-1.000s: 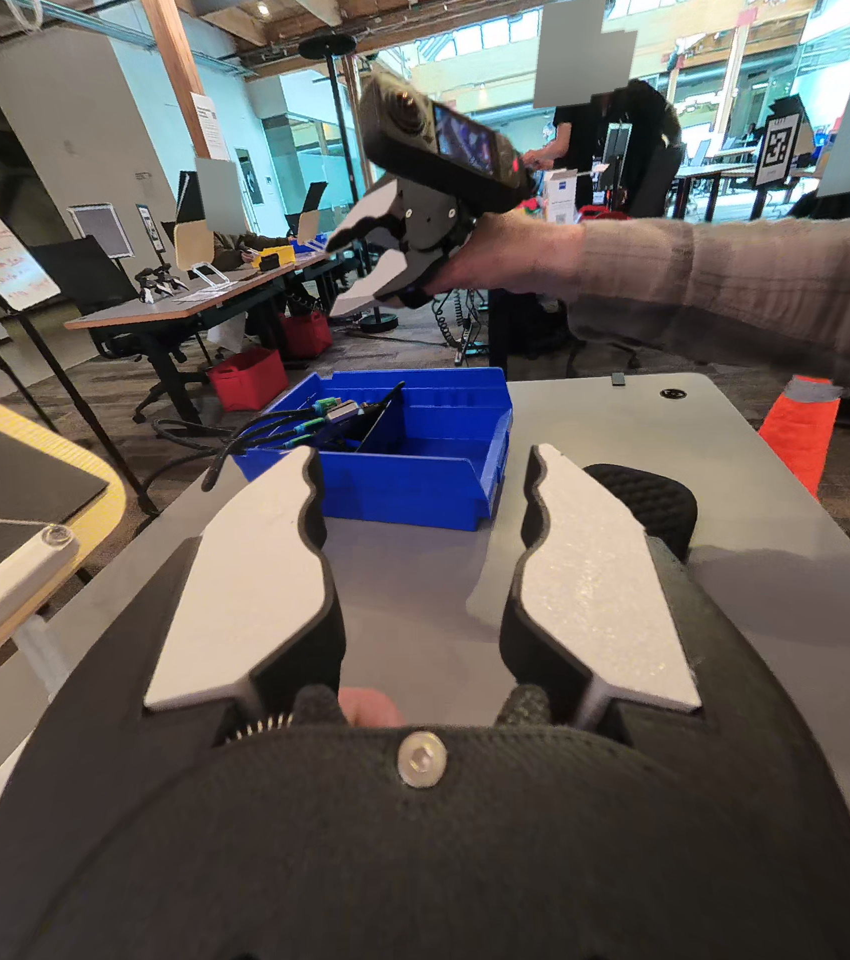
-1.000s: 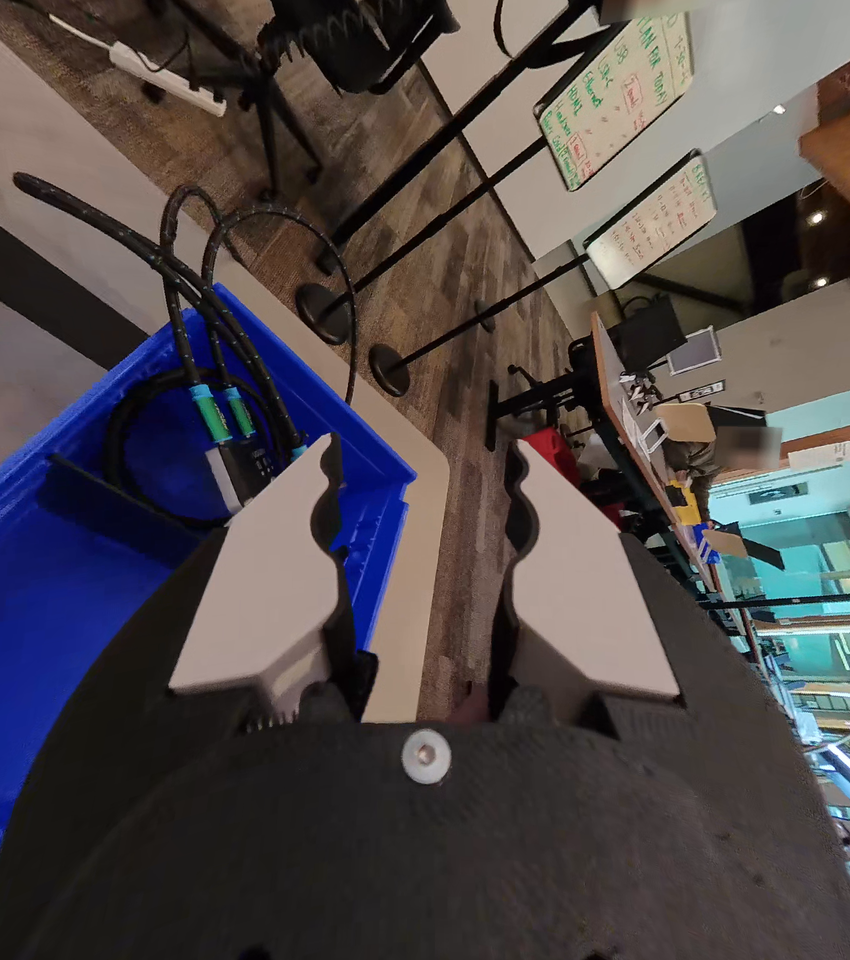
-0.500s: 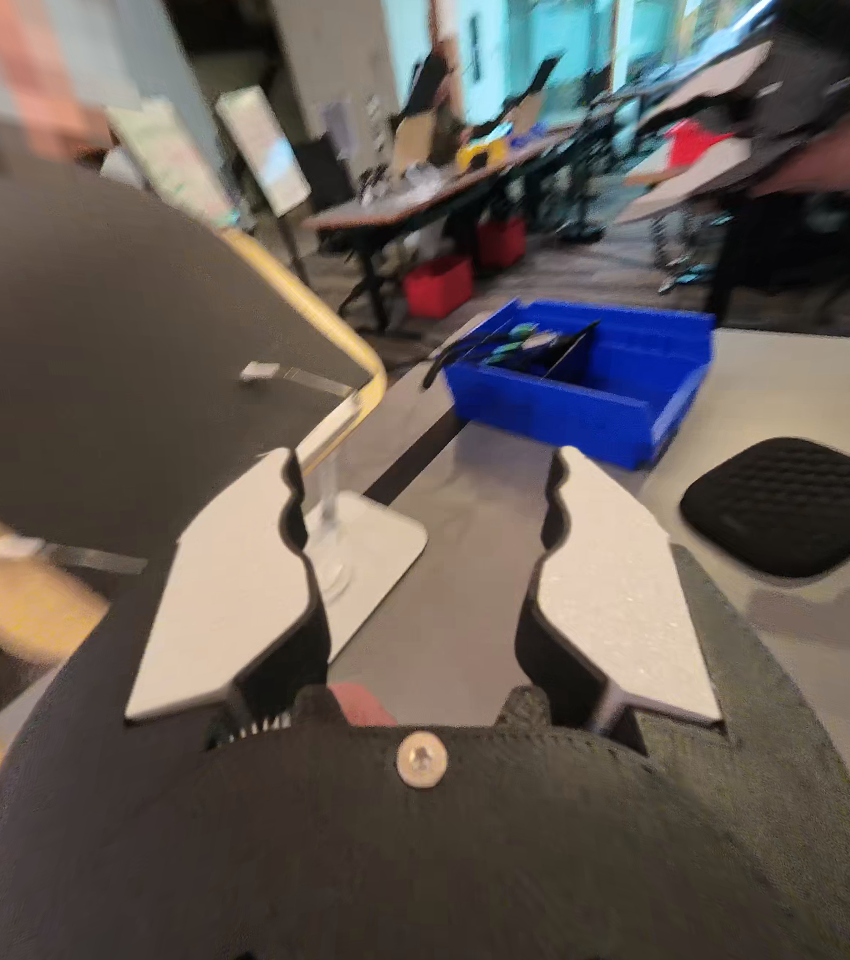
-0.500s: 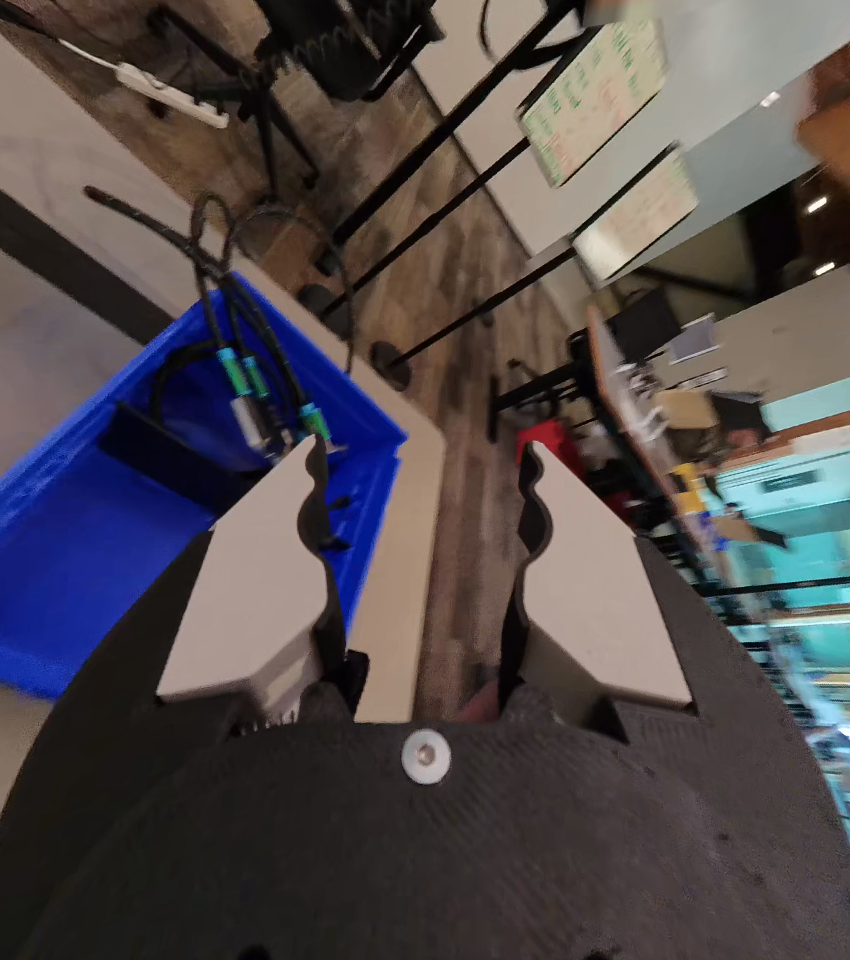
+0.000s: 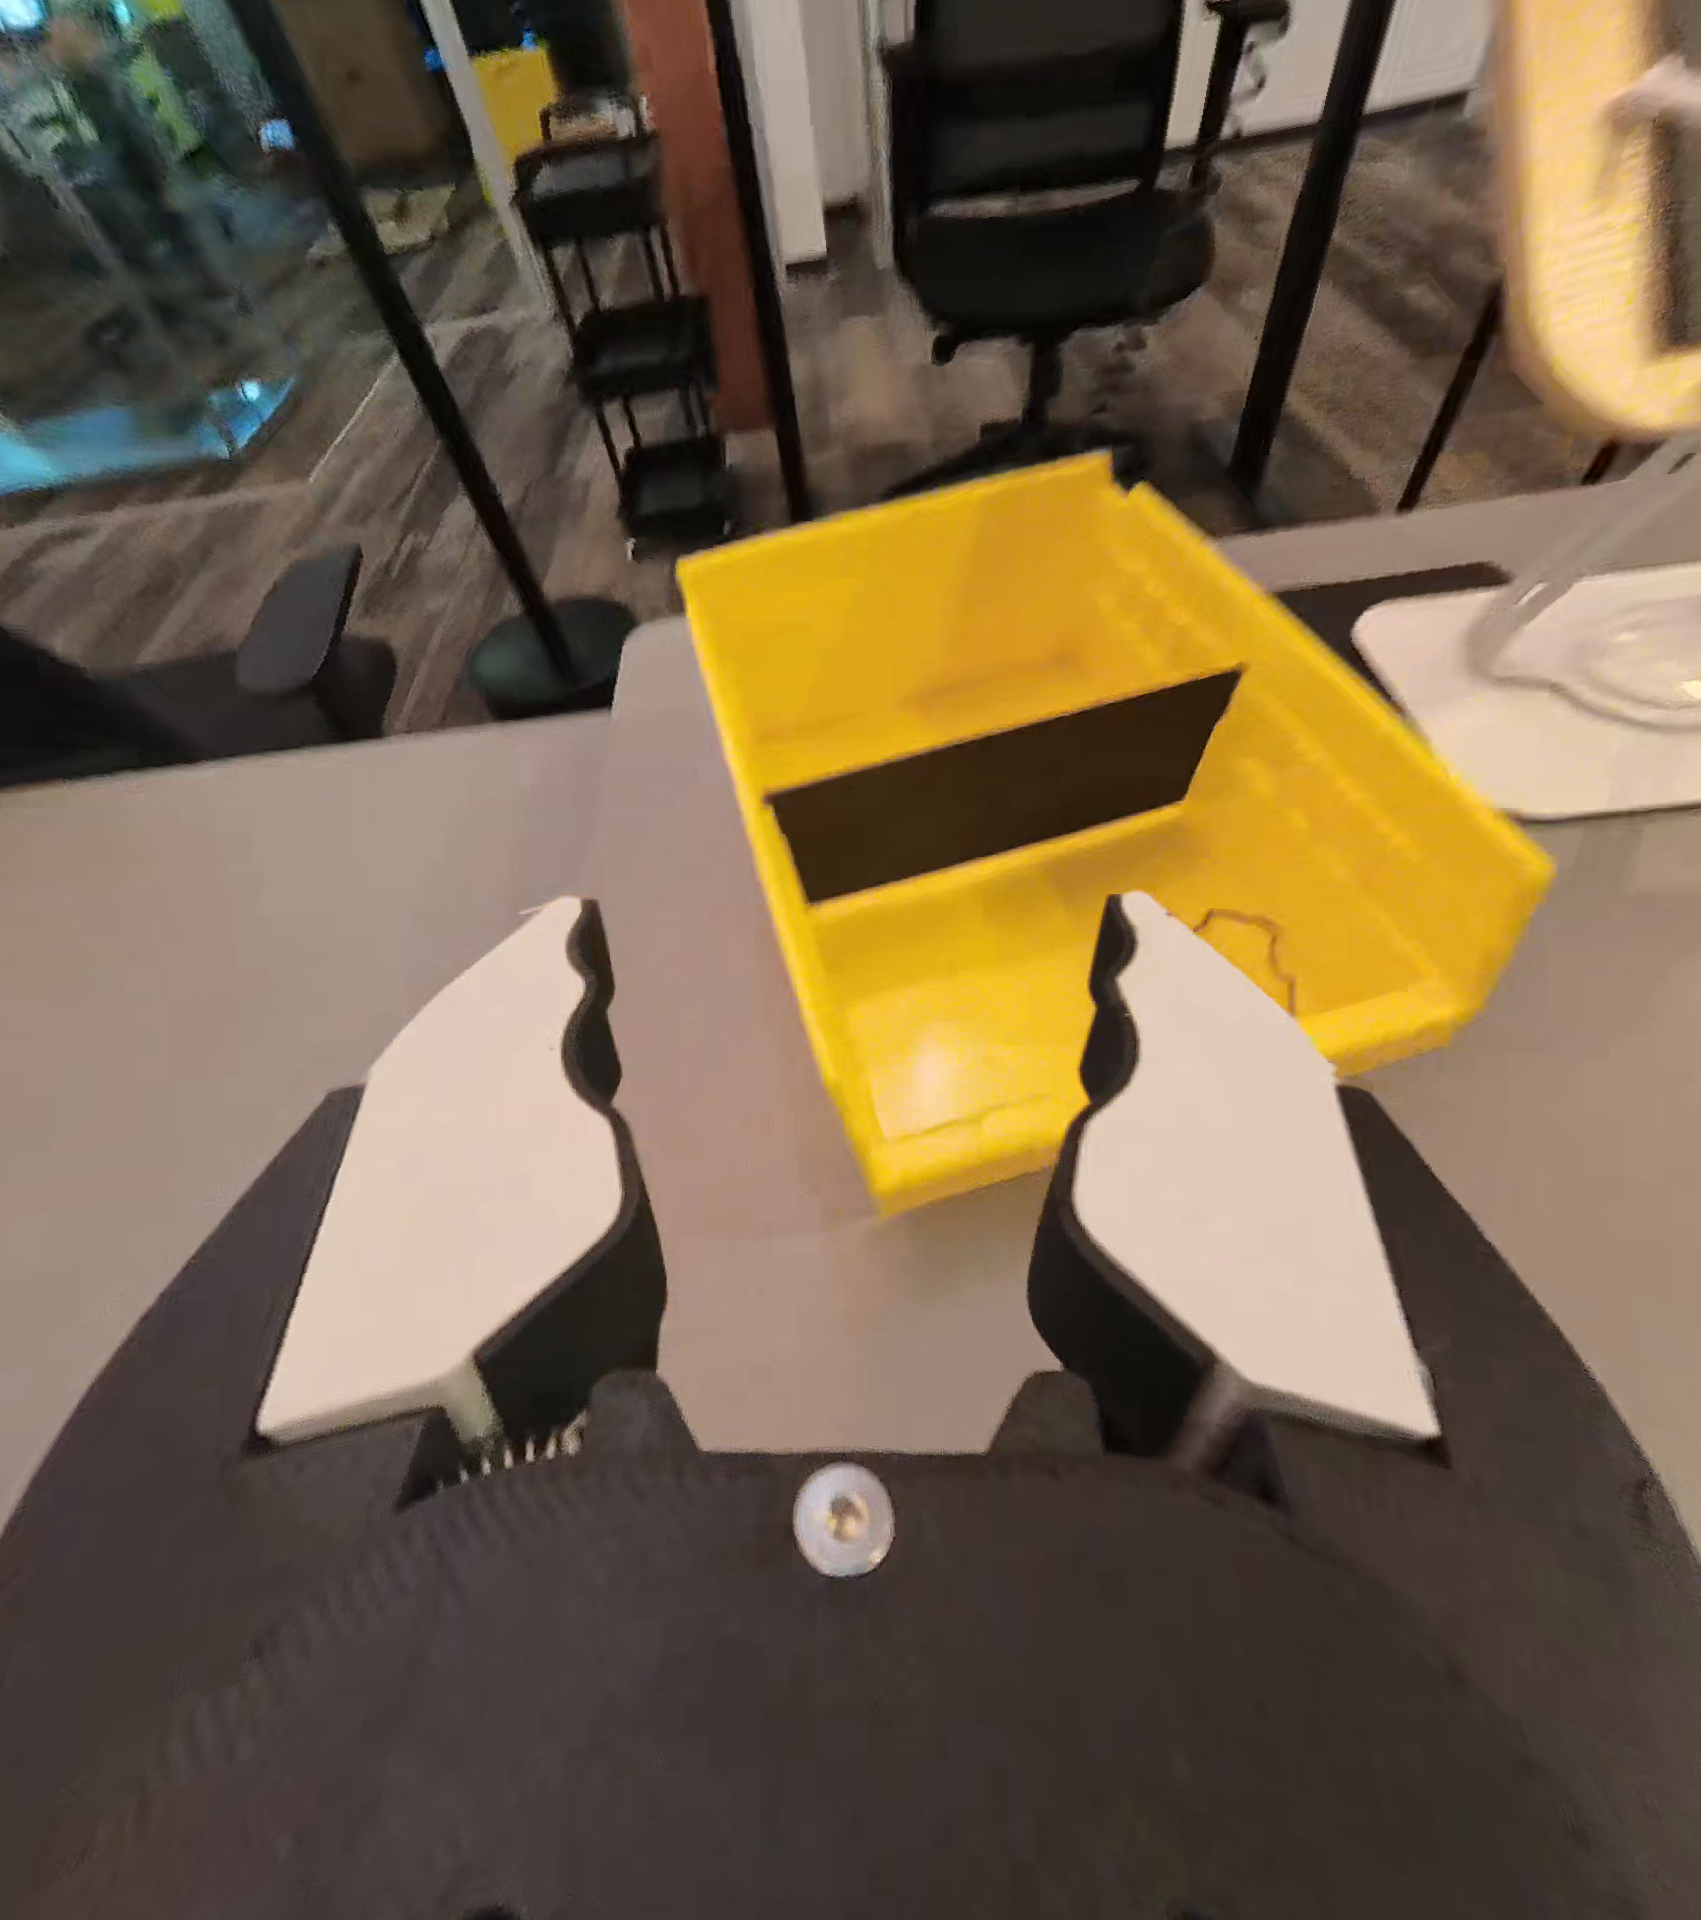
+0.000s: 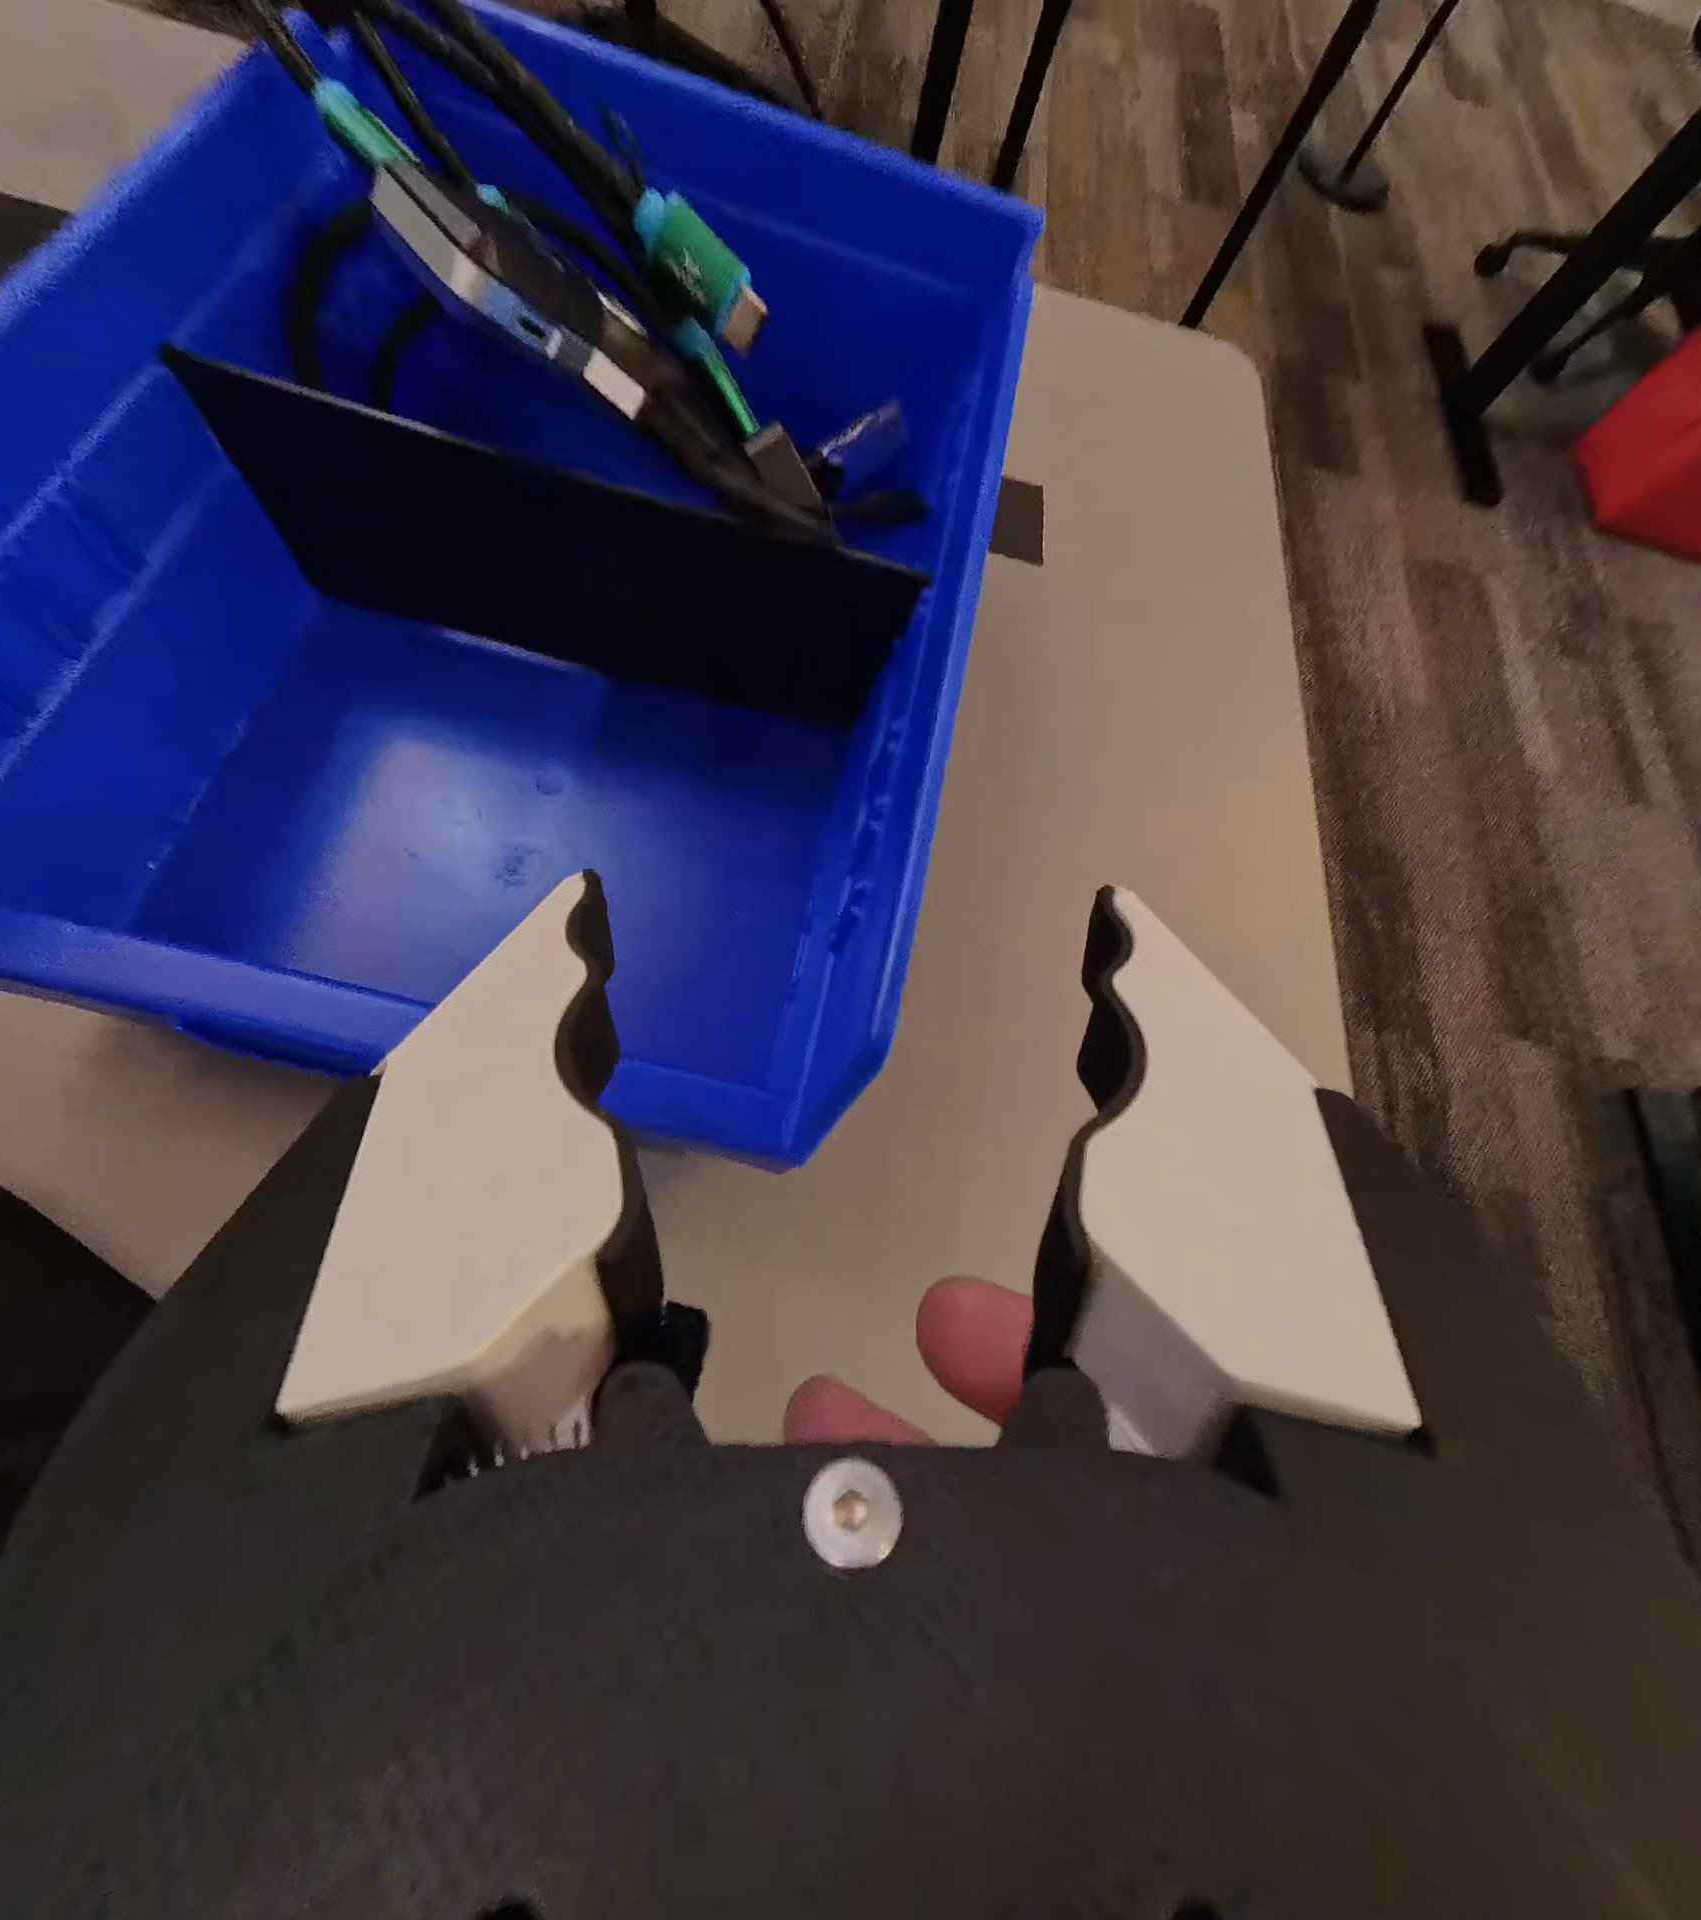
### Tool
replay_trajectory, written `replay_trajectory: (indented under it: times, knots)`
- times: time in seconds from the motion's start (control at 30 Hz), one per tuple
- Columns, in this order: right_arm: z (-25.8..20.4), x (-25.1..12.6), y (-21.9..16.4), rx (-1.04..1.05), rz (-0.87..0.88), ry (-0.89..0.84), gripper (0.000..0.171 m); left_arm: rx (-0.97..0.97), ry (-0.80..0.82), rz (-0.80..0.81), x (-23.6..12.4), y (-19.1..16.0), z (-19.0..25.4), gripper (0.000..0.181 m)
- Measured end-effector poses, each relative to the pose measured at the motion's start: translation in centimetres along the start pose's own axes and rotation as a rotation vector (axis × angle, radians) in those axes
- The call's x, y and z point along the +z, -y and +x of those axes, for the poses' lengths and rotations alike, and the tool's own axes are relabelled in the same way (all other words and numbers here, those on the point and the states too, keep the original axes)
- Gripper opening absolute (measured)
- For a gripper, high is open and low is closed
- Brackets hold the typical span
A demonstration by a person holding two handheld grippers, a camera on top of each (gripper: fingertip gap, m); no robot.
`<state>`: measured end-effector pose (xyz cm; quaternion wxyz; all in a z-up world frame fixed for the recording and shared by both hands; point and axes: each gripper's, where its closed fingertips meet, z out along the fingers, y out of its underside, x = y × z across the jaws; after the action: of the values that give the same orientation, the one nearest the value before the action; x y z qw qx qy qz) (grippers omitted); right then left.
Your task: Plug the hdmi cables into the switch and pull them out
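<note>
On the grey table (image 6: 1116, 727) our right gripper (image 6: 846, 914) hangs spread and empty before the blue bin (image 6: 929, 727), where hdmi cables (image 6: 700, 260) and switch (image 6: 503, 281) lie tangled behind the divider. Our left gripper (image 5: 851, 925), likewise spread, faces a yellow bin (image 5: 1397, 831). Lifting one plug may drag the others.

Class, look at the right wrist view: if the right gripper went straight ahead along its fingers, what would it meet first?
Probably the blue bin: its near right corner lies just beyond the open right gripper. The gripper seems to hang above the table, so depth is unclear; it might pass over the rim towards the black divider.
</note>
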<state>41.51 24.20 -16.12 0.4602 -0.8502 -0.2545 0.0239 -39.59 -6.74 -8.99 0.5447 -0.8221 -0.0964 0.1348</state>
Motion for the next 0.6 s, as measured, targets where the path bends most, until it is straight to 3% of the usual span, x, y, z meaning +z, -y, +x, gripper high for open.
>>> replay_trajectory:
  times: [0.17, 0.3, 0.47, 0.57, 0.6]
  knots:
    - [-1.2, 2.6, -2.3, -0.015, -0.068, 0.044, 0.073, -0.049, -0.003, -0.113, 3.6, -5.4, -1.0, 0.089]
    - [-2.0, 4.6, -3.0, 0.059, -0.085, 0.072, 0.063, -0.108, -0.037, -0.161, 7.2, -7.9, -0.4, 0.079]
    - [-0.9, 5.2, -2.5, 0.106, -0.054, 0.041, 0.033, -0.118, -0.07, -0.158, 10.1, -8.6, 0.4, 0.039]
    - [-0.1, 5.7, -2.0, 0.104, -0.03, 0.014, 0.016, -0.126, -0.022, -0.136, 10.8, -8.0, -0.7, 0.006]
    - [0.1, 5.8, -1.8, 0.106, -0.018, 0.008, 0.013, -0.129, -0.031, -0.126, 11.0, -7.9, -0.8, 0.005]
